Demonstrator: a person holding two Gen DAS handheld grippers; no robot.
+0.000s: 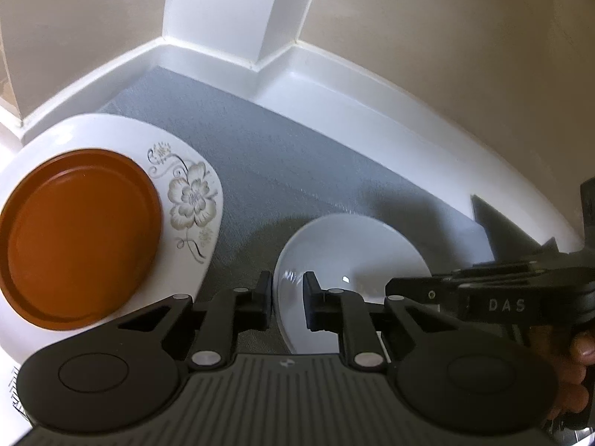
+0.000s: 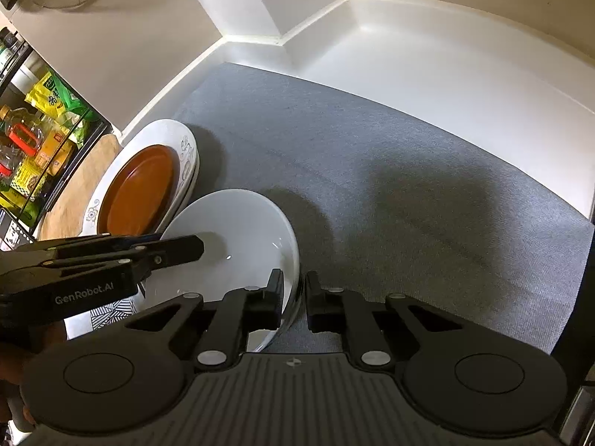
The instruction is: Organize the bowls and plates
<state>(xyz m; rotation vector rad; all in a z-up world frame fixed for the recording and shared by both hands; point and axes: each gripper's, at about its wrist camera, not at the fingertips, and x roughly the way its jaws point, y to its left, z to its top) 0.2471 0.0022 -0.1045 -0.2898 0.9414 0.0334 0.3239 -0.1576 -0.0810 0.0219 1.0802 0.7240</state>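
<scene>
Left gripper point(image 1: 286, 299) and right gripper point(image 2: 293, 299) clamped on opposite rims of glossy white bowl point(image 2: 238, 230); open woven grey mat point(image 2: 409, 193) beyond.

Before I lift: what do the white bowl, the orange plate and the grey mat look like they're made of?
White bowl: probably glazed ceramic, given its glossy highlights. Orange plate: smooth, duller sheen, so plastic or melamine, possibly glazed ware. Grey mat: woven-textured matte liner, fabric or vinyl.

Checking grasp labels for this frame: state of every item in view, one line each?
white bowl: on the grey mat, rim between both sets of jaws
left gripper: jaws shut on bowl's rim
right gripper: jaws shut on bowl's rim
orange plate: stacked on floral plate, untouched
</scene>
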